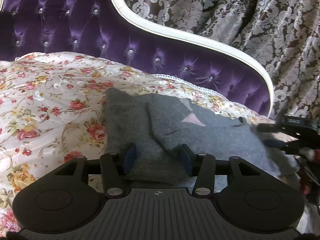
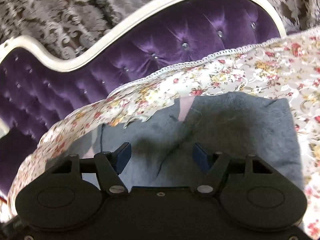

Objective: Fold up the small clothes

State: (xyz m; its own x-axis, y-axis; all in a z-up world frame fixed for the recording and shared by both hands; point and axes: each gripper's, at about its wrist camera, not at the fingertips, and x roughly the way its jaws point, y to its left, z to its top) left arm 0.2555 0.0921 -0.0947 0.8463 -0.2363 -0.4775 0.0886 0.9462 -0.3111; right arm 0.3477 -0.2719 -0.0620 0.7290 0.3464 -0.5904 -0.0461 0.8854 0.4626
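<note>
A small grey garment (image 1: 180, 128) with a pink patch (image 1: 193, 120) lies on the floral bedspread (image 1: 50, 104). One part is folded over at its left side. My left gripper (image 1: 158, 156) is open, its blue pads (image 1: 130, 156) on either side of the garment's near folded edge. In the right wrist view the same grey garment (image 2: 230, 128) lies flat under my right gripper (image 2: 162, 156), which is open just above the cloth. The right gripper also shows blurred at the right edge of the left wrist view (image 1: 288, 136).
A purple tufted headboard (image 1: 100, 30) with a white curved frame (image 1: 180, 32) stands behind the bed. Patterned brown and silver curtains (image 1: 270, 30) hang beyond it. The bedspread's lace edge (image 2: 200, 62) runs along the headboard.
</note>
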